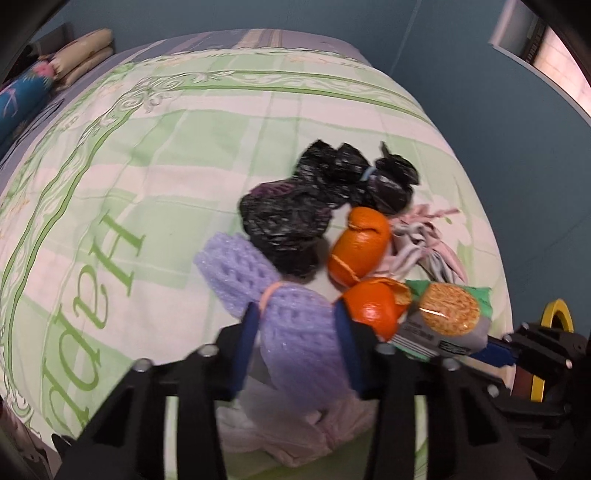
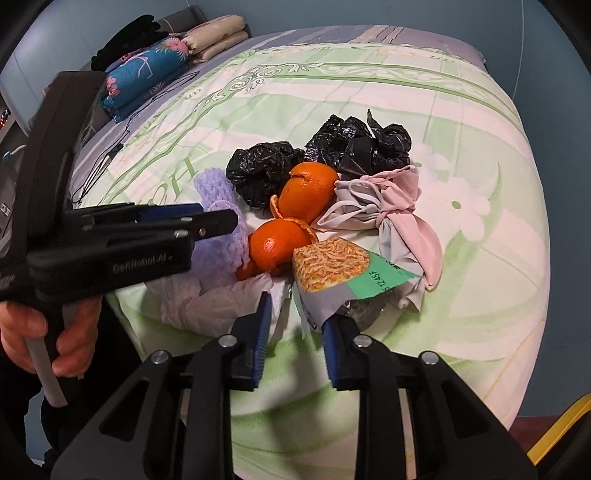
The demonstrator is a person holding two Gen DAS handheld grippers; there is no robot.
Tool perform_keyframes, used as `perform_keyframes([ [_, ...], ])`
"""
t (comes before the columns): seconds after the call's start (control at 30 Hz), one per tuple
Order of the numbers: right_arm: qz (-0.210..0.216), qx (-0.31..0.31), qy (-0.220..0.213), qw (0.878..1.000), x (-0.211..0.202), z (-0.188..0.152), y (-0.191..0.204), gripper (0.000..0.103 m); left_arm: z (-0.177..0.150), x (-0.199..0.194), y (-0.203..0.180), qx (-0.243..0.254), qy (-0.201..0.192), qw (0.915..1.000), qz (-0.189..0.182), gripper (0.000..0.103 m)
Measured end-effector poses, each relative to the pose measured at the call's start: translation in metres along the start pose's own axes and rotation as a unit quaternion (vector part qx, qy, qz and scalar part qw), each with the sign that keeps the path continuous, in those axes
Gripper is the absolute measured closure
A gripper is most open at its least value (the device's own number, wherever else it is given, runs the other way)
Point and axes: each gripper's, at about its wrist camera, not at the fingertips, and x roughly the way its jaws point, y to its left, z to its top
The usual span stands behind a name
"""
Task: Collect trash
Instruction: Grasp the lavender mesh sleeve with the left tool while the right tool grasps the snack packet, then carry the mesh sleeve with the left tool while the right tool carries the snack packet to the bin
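A pile of trash lies near the bed's front edge. My left gripper (image 1: 294,308) is shut on a purple foam net (image 1: 295,332), its blue pads pressing both sides. Behind it sit crumpled black plastic bags (image 1: 288,218), two orange peels (image 1: 360,240) and a knotted pink-grey cloth (image 1: 428,240). A crumpled white plastic bag (image 2: 218,299) lies under the pile's front. My right gripper (image 2: 297,310) stands open around the lower corner of a noodle-snack wrapper (image 2: 332,266); the right pad touches its edge and a gap shows at the left pad.
The green-and-white blanket (image 1: 166,166) covers the bed. Pillows (image 2: 218,35) and a blue floral bolster (image 2: 144,79) lie at the far end, with a black cable (image 2: 110,155) nearby. A hand (image 2: 26,332) holds the left gripper. A yellow tape roll (image 1: 557,314) sits by the blue wall.
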Motion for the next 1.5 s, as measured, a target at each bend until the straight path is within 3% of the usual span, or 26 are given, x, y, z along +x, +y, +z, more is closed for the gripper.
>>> perform_keyframes([
  [0.1, -0.002, 0.000, 0.001, 1.000, 0.004, 0.002, 0.000, 0.088, -0.001, -0.002, -0.004, 0.011, -0.006, 0.9999, 0.001, 0.077],
  [0.17, -0.006, 0.002, 0.000, 1.000, 0.005, 0.002, 0.001, 0.094, -0.001, -0.002, -0.002, 0.009, -0.005, 0.9999, 0.002, 0.088],
  [0.27, -0.004, -0.003, 0.004, 1.000, 0.006, 0.002, 0.002, 0.099, -0.002, -0.002, 0.002, 0.002, -0.004, 1.0000, -0.003, 0.090],
  [0.7, -0.007, -0.015, -0.039, 0.999, -0.025, -0.006, 0.011, 0.102, -0.013, -0.034, 0.017, -0.008, -0.037, 0.9989, -0.026, 0.091],
  [1.5, -0.008, -0.038, -0.114, 0.993, -0.107, -0.022, 0.027, 0.102, -0.024, -0.109, 0.030, -0.016, -0.116, 0.9929, -0.021, 0.092],
])
